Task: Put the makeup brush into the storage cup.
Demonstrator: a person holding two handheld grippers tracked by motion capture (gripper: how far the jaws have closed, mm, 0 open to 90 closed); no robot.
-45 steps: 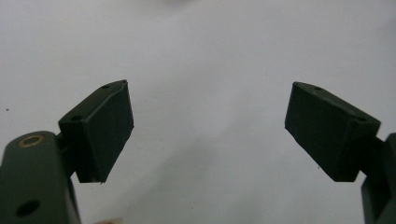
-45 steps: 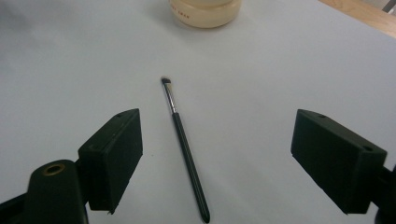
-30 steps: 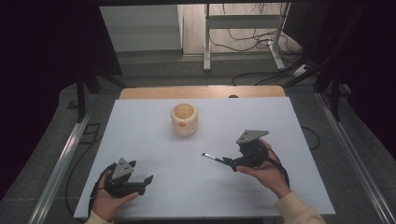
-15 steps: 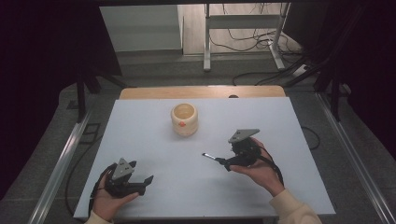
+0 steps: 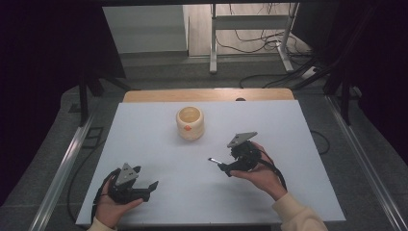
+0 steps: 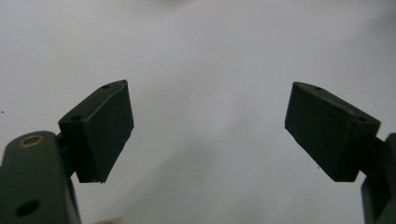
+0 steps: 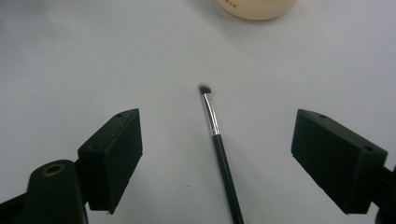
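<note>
We are holding the right tool (image 7: 212,158) wide open over a thin black makeup brush (image 7: 219,144) — it is lying flat on the white tabletop (image 5: 298,125), bristles pointing toward the cream cup (image 5: 190,123) farther off. Our left tool (image 6: 208,135) is resting near-left, also spread wide, gripping nothing.

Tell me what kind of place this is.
Probably a lab recording station: a white table under a fixed camera, loose cables on the floor, and only a small brush and beige cup set out.
</note>
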